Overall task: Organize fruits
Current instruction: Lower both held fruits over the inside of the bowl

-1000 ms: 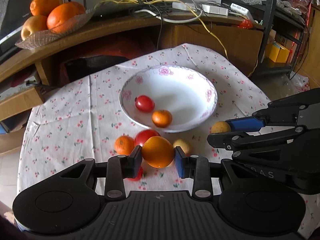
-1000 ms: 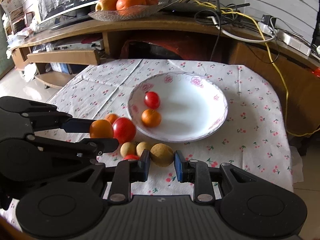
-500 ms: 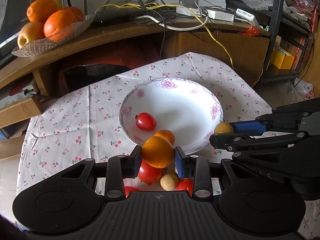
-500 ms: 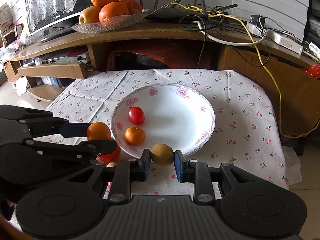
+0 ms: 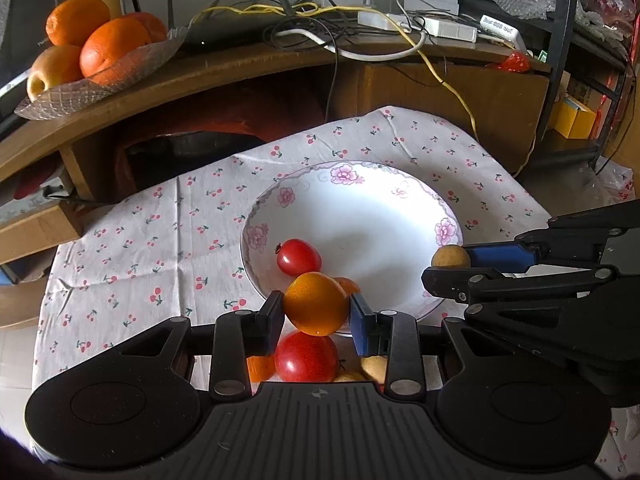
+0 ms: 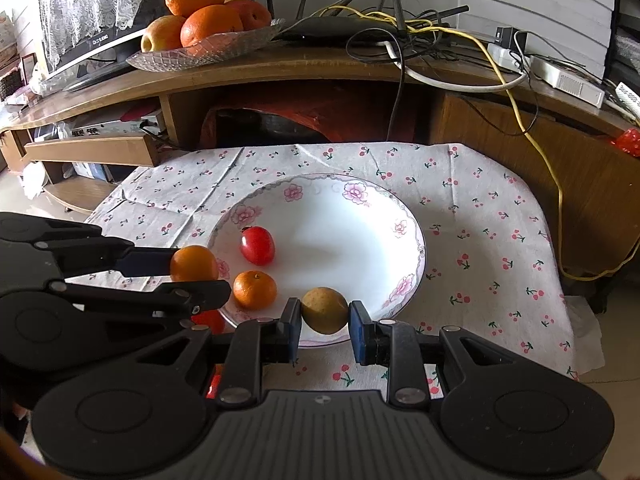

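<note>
From the left wrist camera, I see my left gripper point(image 5: 317, 312) clamped on an orange point(image 5: 316, 303), its pads pressing both sides of the fruit. I hold it just above the near rim of the white floral bowl point(image 5: 404, 196), which sits on a cherry-print tablecloth point(image 5: 132, 240). Inside the bowl lie a small red tomato point(image 5: 299, 256) and a mandarin point(image 5: 347, 285) (mostly hidden behind the orange I carry). Below the held orange, on the cloth just outside the bowl, a larger red tomato point(image 5: 306, 357) shows between the fingers, with bits of other fruit beside it that I cannot make out well. At the right, my right gripper point(image 5: 450, 266) reaches in from the side, closed on a small tan fruit point(image 5: 450, 257) over the bowl's right rim. On the wooden shelf point(image 5: 248, 64) behind, a glass dish point(image 5: 96, 86) holds several large oranges and an apple.

From the right wrist camera, the right gripper point(image 6: 325, 316) pinches the tan fruit point(image 6: 325, 310) between its blue pads, above the bowl's point(image 6: 400, 216) near edge. The small red tomato point(image 6: 258, 245) and the mandarin point(image 6: 255, 290) rest in the bowl's left half, close but apart. My left gripper point(image 6: 192, 274) comes in from the left, shut around the orange point(image 6: 194, 263) just at the bowl's left rim. A tangle of cables point(image 6: 400, 40) covers the shelf behind.
</note>
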`<state>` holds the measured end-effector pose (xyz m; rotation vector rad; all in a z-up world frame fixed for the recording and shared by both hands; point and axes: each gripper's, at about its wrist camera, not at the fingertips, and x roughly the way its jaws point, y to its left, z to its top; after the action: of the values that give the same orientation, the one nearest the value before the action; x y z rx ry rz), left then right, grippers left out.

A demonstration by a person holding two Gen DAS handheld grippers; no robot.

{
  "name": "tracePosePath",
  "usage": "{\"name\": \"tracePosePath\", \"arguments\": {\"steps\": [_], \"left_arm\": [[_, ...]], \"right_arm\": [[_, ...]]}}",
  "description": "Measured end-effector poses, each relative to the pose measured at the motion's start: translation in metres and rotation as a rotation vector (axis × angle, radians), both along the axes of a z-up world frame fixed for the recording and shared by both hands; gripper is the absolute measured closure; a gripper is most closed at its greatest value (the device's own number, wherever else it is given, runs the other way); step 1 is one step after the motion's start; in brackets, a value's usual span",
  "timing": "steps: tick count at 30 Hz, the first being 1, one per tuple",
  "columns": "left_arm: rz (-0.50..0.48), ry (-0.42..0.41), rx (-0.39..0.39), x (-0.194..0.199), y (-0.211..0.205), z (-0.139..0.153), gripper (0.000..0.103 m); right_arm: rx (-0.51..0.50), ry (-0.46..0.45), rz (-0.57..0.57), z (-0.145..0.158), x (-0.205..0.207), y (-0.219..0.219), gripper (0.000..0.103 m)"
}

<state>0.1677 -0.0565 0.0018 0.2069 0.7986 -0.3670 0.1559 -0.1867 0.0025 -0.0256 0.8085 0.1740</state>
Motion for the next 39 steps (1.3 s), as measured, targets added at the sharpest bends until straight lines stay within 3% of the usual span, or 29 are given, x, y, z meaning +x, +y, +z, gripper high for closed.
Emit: {"name": "tracePosePath", "arguments": {"steps": [25, 39], "left_arm": [[-0.013, 0.008, 0.004, 0.024, -0.010, -0.015, 0.061], [0.015, 0.025, -0.049, 0.039, -0.007, -0.016, 0.061]], "right_arm": [[0.005, 0.028, -0.035, -0.021, 0.034, -0.011, 0.075], [0.055, 0.030, -0.071, -0.021, 0.047, -0.015, 0.075]]}}
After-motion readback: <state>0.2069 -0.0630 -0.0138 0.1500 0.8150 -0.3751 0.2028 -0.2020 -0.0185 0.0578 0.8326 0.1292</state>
